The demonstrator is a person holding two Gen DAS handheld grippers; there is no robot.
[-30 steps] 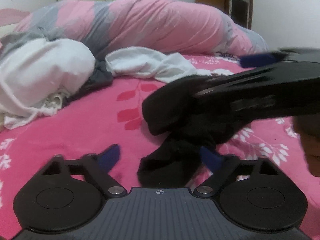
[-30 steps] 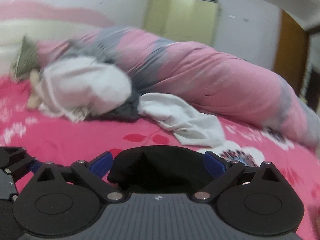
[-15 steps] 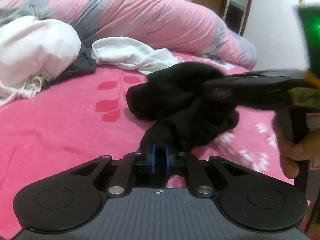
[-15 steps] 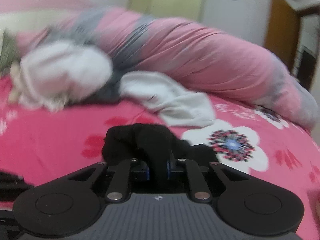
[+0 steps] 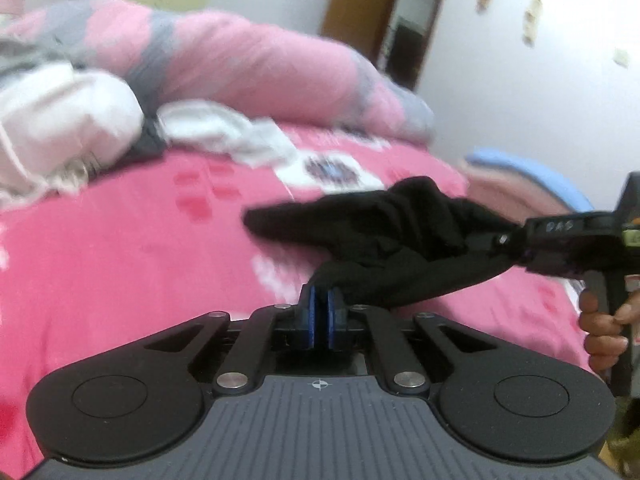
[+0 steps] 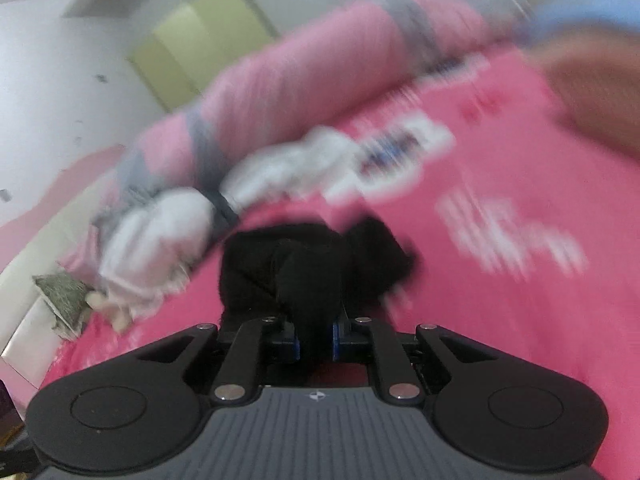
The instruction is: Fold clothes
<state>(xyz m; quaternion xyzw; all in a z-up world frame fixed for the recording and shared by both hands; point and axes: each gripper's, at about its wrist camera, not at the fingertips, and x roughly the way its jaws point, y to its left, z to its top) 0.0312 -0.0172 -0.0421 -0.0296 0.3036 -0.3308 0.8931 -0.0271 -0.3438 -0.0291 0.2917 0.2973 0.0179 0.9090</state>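
Black clothing [image 5: 384,236], a crumpled dark garment, hangs stretched between two handheld grippers above a bright pink bedsheet [image 5: 120,240] printed with flowers. Seen from the left wrist camera, the left gripper [image 5: 319,316] sits at six o'clock, its blue-padded fingers [image 5: 309,316] pressed narrowly together on a low corner of the fabric. From there the cloth rises toward three o'clock, where the right gripper [image 5: 516,240] pinches its other end. A hand [image 5: 604,328] wraps the handle of that tool at about four o'clock. A loose flap of the garment points toward nine o'clock and appears to sit just over the sheet; whether it touches cannot be told.

Seen from the right wrist camera, which is heavily blurred and tilted, the right gripper [image 6: 316,338] holds a thick bunch of the same black clothing [image 6: 312,264] between its fingers [image 6: 336,336], which are closed on the fabric with a narrow gap filled by cloth. The garment bulges forward toward twelve o'clock.

Beyond the garment, at ten o'clock in the left view, lies a white bundle of laundry [image 5: 60,124], and near eleven o'clock a flat white garment [image 5: 228,136] spreads on the sheet. A long pink and grey rolled duvet [image 5: 248,64] runs along the far edge of the bed. A brown door [image 5: 360,20] stands at one o'clock, and a pale yellow wardrobe [image 6: 200,40] shows at eleven o'clock in the right view.
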